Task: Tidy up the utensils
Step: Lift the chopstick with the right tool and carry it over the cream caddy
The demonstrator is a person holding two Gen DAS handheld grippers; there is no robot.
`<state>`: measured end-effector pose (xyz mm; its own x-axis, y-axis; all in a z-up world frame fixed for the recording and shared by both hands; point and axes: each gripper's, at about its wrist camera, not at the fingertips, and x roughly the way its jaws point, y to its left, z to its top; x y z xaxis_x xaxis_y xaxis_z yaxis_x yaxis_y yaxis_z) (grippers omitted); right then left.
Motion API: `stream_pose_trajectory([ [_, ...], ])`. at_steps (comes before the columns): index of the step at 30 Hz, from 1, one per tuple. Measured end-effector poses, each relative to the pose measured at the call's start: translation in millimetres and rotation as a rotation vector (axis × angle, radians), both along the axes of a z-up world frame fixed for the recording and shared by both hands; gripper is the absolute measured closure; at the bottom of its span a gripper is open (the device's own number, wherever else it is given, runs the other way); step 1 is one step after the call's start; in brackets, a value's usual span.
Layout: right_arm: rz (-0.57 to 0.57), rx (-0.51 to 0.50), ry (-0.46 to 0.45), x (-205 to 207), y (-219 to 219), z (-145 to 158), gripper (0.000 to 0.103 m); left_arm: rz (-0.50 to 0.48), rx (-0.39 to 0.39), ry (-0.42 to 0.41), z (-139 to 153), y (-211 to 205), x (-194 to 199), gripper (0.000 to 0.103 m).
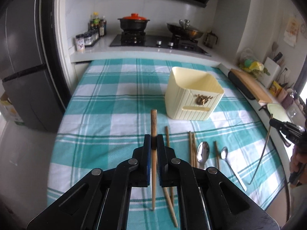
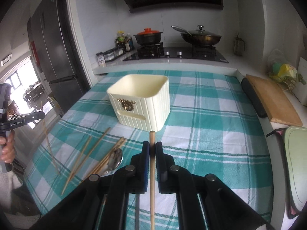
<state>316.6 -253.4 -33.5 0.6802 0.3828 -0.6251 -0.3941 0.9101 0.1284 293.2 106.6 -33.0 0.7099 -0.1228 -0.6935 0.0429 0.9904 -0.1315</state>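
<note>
Showing only from the left wrist: small spoon (image 1: 224, 152).

We are reading "GenRobot.AI" in white letters on the black side of the left tool (image 2: 41, 114), which is showing at the left edge of the right wrist view. We are making out no other words: the labels on the jars and bottles (image 2: 122, 44) by the stove are staying too small and blurred.
</note>
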Motion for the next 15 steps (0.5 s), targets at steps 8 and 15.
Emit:
stream_pose_trajectory([
  [8,0.006,0.033,-0.150,-41.4,8.4,40.9,0.097,-0.042,-0.033,-0.101,34.0,-14.7,-28.3,0.099],
  [15,-0.014,0.050,-0.252,-38.3,17.5,79.6,0.097,-0.064,-0.052,-0.158,70.2,-20.8,-17.8,0.099],
])
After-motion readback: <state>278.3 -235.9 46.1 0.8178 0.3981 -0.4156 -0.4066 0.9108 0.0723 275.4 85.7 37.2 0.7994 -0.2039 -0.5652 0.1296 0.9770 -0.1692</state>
